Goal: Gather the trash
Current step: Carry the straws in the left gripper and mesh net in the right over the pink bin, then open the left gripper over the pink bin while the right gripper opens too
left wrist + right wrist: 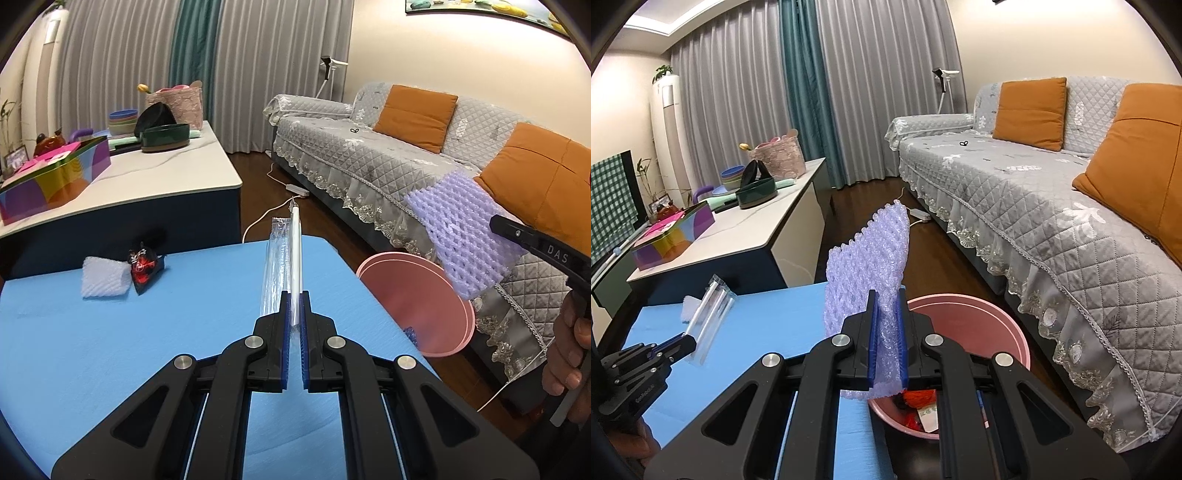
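Observation:
My left gripper is shut on a clear plastic wrapper with a white straw, held upright above the blue table; the wrapper also shows in the right wrist view. My right gripper is shut on a purple foam net, held at the table's right edge, over the rim of the pink bin. The net also shows in the left wrist view above the bin. A white foam net and a red-black wrapper lie on the table's far left.
The pink bin holds red and white trash. A grey sofa with orange cushions runs along the right. A white counter with a colourful box, bowls and a basket stands behind the table. A white cable lies on the floor.

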Demonstrator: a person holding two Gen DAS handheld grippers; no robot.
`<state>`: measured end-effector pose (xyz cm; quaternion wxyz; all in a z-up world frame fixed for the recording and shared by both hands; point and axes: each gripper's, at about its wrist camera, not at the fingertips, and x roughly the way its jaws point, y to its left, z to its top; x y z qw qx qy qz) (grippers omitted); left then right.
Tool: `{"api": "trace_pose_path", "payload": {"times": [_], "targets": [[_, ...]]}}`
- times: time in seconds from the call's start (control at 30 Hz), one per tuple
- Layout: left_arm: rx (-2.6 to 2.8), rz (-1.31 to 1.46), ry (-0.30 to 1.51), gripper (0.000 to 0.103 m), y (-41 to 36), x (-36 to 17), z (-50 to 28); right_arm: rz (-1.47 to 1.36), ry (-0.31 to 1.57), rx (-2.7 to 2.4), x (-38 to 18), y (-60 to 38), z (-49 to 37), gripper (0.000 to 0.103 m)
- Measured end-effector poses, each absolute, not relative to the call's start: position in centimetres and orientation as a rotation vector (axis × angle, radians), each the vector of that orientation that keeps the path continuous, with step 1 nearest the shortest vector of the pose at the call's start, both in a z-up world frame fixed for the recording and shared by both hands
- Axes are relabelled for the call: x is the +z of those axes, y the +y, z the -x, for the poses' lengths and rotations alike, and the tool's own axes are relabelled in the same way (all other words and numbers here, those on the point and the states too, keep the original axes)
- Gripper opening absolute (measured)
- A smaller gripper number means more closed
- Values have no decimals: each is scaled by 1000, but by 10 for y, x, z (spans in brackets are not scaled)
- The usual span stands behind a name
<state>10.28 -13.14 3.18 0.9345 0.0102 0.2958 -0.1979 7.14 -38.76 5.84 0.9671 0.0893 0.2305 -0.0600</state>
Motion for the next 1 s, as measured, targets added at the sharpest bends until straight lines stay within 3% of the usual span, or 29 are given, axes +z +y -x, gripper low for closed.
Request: {"api": "trace_pose_path", "payload": {"times": [1.0], "targets": [[-576, -98, 632, 5, -252, 25, -142, -226, 523, -279, 30, -449, -86, 10]]}}
